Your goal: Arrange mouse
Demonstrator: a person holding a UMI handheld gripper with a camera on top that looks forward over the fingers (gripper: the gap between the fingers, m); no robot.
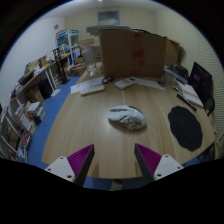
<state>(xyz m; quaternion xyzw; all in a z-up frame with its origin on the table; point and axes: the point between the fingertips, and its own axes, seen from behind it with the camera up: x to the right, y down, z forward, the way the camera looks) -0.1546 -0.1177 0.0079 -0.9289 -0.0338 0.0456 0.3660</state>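
A grey and white mouse (127, 117) lies on the round wooden table (80, 125), beyond my fingers and a little right of their midline. A dark round mouse mat (185, 127) lies on the table to the right of the mouse, apart from it. My gripper (114, 160) is well short of the mouse, above the table's near part. Its fingers are spread wide with nothing between the purple pads (80, 158).
A white keyboard (92, 88) and a white device (127, 82) lie at the table's far side. A laptop (196, 85) and papers sit at the far right. A cardboard box (128, 50) stands behind. Shelves (30, 95) line the left wall.
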